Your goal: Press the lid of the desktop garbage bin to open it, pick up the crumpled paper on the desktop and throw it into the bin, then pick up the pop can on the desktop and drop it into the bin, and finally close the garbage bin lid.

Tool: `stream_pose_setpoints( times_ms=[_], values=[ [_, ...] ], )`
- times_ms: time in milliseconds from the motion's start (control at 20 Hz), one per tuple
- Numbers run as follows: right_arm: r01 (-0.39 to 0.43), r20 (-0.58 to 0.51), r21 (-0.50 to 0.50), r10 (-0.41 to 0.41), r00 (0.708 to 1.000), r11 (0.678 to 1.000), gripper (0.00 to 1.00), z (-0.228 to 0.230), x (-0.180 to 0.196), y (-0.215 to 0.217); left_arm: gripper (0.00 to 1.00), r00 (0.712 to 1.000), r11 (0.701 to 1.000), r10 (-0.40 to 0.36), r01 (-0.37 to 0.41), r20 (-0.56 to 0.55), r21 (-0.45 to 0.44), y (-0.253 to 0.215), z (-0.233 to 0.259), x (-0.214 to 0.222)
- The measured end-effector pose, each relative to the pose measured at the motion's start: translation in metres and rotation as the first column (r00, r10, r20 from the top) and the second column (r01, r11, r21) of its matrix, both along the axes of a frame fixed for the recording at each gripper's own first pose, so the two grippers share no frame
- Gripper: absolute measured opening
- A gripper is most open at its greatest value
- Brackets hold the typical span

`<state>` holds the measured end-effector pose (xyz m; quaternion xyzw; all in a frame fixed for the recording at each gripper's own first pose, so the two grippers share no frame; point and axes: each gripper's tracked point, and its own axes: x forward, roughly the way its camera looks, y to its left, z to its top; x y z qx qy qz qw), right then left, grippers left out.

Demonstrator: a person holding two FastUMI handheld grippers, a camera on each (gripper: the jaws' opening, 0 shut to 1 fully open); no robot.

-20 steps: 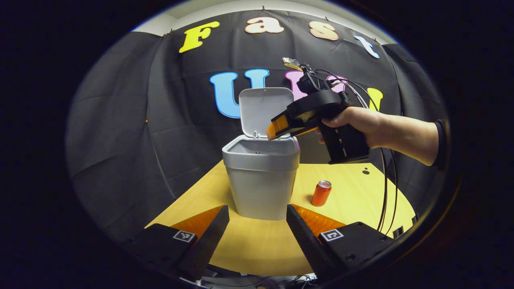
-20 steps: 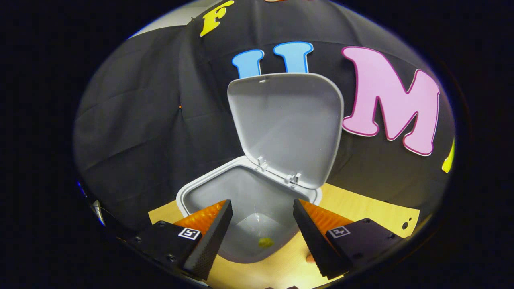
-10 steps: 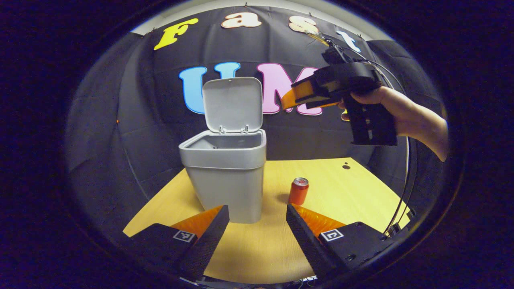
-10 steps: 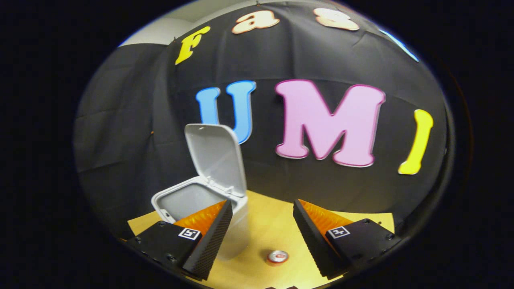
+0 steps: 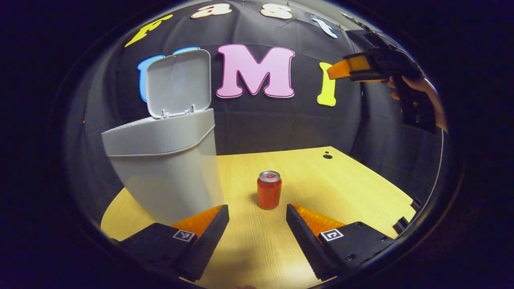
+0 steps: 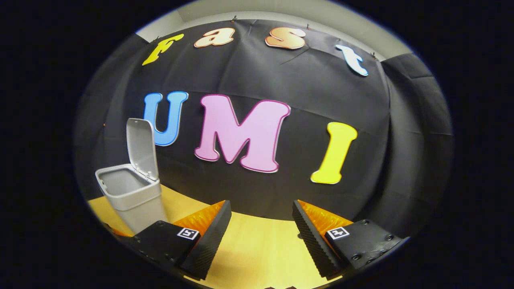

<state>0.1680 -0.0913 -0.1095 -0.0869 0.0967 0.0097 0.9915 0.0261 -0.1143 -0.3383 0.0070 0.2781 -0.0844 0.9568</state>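
Bin: grey bin (image 5: 168, 168) standing on the wooden bench (image 5: 345, 188), at the left in the left gripper view; also at the far left in the right gripper view (image 6: 134, 196).
Lid: lid (image 5: 178, 82) raised upright on its hinge at the back rim, opening uncovered.
Bin contents: cannot be told; the left gripper view shows the outer wall from the side, and the right gripper view shows just the upper part of the grey inner wall.
Can: red can (image 5: 269, 189) upright on the bench, just right of the bin and apart from it.
Can relative to left gripper: ahead of the left gripper (image 5: 257, 216), lined up with the gap between the two fingers, beyond the fingertips and not touching them.
Left gripper: released, fingers spread wide, nothing between them, low over the bench.
Right gripper: released in its own view (image 6: 261, 214), fingers spread wide, empty, pointing at the booth wall above the bench.
Right gripper position: in the left gripper view it is high at the upper right (image 5: 341, 70), held by a hand (image 5: 427, 94), well apart from the bin and the can.
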Motion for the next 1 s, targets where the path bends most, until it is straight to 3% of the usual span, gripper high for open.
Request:
stream_pose_setpoints(
  times_ms=[100, 150, 200, 550, 1000],
  values=[
    [0.033, 0.024, -0.015, -0.032, 0.999, 0.999, 0.98, -0.006, -0.009, -0.021, 0.98, 1.0, 1.0, -0.012, 0.012, -0.013, -0.002, -0.015, -0.022, 0.016],
    [0.054, 0.035, -0.037, -0.052, 0.998, 0.998, 0.88, -0.01, -0.013, -0.033, 0.98, 1.0, 1.0, -0.012, 0.012, -0.023, -0.003, -0.02, -0.032, 0.022],
    [0.078, 0.04, -0.065, -0.076, 0.996, 0.995, 0.97, -0.017, -0.017, -0.046, 0.98, 1.0, 1.0, -0.011, 0.011, -0.026, 0.002, -0.025, -0.04, 0.03],
    [0.156, 0.013, -0.04, -0.156, 0.988, 0.987, 0.97, -0.061, -0.048, -0.093, 0.98, 1.0, 0.999, -0.008, 0.009, -0.021, 0.046, -0.042, -0.091, 0.078],
    [0.209, -0.042, -0.053, -0.211, 0.977, 0.977, 0.97, -0.098, -0.059, -0.116, 0.98, 1.0, 0.998, -0.014, 0.012, 0.025, 0.063, -0.048, -0.123, 0.122]
  ],
)
